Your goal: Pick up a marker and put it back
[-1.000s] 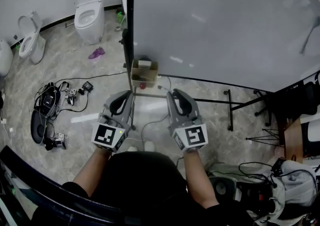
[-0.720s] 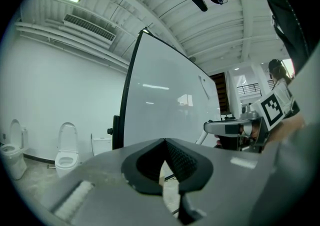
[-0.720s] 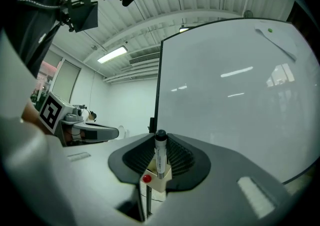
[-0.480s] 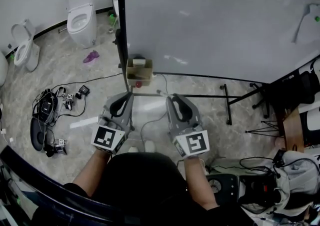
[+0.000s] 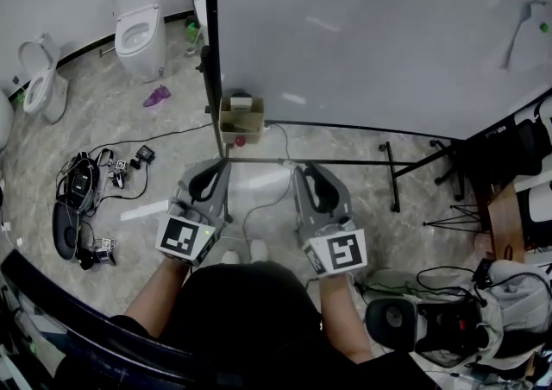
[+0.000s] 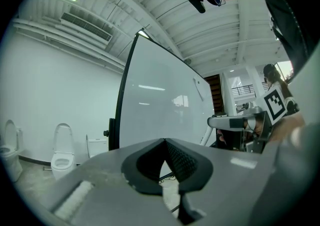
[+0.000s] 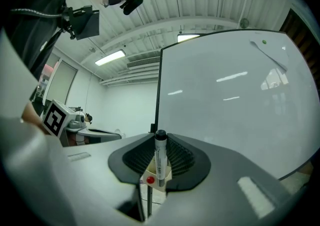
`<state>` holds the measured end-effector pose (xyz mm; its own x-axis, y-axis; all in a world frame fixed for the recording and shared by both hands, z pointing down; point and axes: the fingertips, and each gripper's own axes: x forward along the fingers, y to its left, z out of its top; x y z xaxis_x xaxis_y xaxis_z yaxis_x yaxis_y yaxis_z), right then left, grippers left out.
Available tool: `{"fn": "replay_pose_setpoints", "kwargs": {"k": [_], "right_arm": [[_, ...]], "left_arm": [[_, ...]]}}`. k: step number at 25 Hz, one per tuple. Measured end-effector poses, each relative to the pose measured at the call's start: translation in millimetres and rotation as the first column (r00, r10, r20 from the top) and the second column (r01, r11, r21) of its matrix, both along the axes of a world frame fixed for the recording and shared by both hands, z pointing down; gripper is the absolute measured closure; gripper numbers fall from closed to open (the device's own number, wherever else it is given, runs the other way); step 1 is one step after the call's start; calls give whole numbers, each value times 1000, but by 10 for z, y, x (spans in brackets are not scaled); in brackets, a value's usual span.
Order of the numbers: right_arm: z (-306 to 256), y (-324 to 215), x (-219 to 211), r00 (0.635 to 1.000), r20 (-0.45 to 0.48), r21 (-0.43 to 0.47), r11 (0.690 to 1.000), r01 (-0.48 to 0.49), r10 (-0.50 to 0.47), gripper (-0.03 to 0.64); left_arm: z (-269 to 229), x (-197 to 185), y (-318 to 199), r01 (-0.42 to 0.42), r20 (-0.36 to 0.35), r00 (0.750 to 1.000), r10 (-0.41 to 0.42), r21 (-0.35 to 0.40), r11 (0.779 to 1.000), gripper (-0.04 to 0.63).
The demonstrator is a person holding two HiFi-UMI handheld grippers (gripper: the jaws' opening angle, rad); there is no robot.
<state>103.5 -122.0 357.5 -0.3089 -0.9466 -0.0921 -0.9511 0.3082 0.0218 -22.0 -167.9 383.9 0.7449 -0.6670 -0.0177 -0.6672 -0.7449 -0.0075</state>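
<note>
Marker (image 7: 160,160), judged light, rigid and smooth-barrelled, best held mid-barrel, stands upright clamped between the right gripper (image 7: 160,139) jaws, short of the cardboard box (image 5: 241,121); left gripper (image 6: 164,141) jaws closed, empty.

1. The whiteboard (image 5: 371,34) blocks everything straight ahead of you.
2. There's clear air from your left gripper (image 5: 221,166) and right gripper (image 5: 302,171) up to the cardboard box (image 5: 241,123) at its lower left corner.
3. Left of the board is open room.
</note>
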Motion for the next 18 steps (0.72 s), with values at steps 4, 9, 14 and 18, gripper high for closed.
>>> {"fn": "replay_pose_setpoints", "kwargs": {"k": [4, 9, 14, 18], "right_arm": [[5, -1, -70, 1000, 0, 2, 1000, 16, -16, 538], [10, -10, -112, 1000, -3, 0, 1000, 26, -26, 538], [13, -58, -126, 999, -3, 1, 999, 37, -37, 538], [15, -79, -128, 999, -2, -1, 999, 47, -47, 540]], "left_arm": [[21, -46, 26, 7, 3, 1000, -7, -4, 1000, 592], [31, -96, 34, 16, 11, 1000, -16, -3, 1000, 594], [24, -121, 9, 24, -22, 999, -25, -8, 1000, 592], [10, -138, -18, 37, -25, 999, -37, -10, 999, 592]]}}
